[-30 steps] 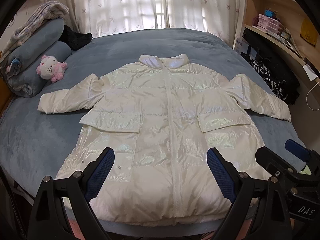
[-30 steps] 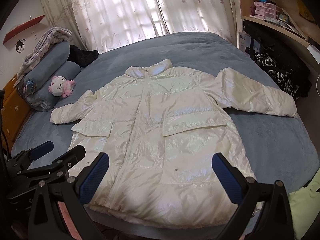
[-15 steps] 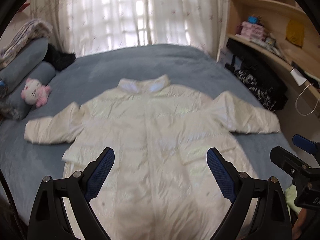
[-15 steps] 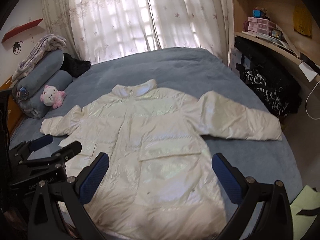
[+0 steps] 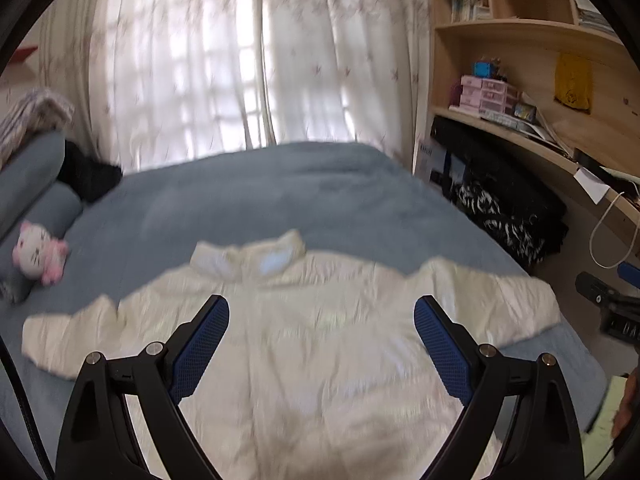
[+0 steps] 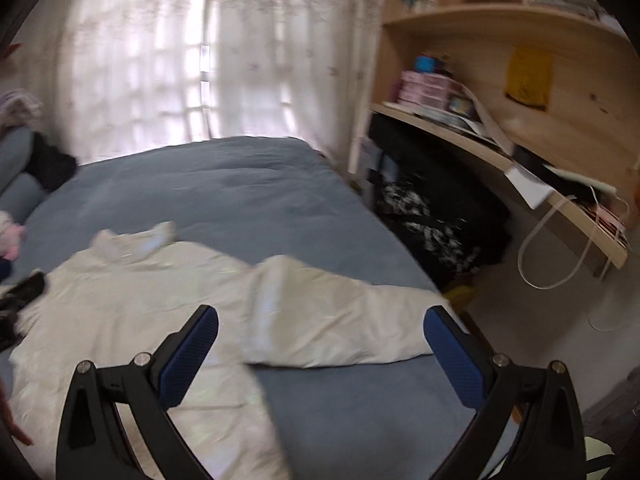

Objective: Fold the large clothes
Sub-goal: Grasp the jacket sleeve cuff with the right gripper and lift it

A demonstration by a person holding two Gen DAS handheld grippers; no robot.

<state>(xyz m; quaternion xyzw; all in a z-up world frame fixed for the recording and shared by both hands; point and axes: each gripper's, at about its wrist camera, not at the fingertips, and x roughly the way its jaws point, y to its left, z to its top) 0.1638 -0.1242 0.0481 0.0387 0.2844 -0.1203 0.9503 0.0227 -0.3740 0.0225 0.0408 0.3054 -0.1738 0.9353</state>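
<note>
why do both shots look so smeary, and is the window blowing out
Left wrist view: the white coat and bed are motion-blurred, while the left gripper fingers stay sharp. Right wrist view: blur is heavier, streaking the shelves; the right gripper is crisp. In both, the backlit curtains wash out, and fisheye bends the edges.

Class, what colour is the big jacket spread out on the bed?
The jacket is a shiny cream white, lying on the blue-grey bed; the left wrist view shows it best.
</note>
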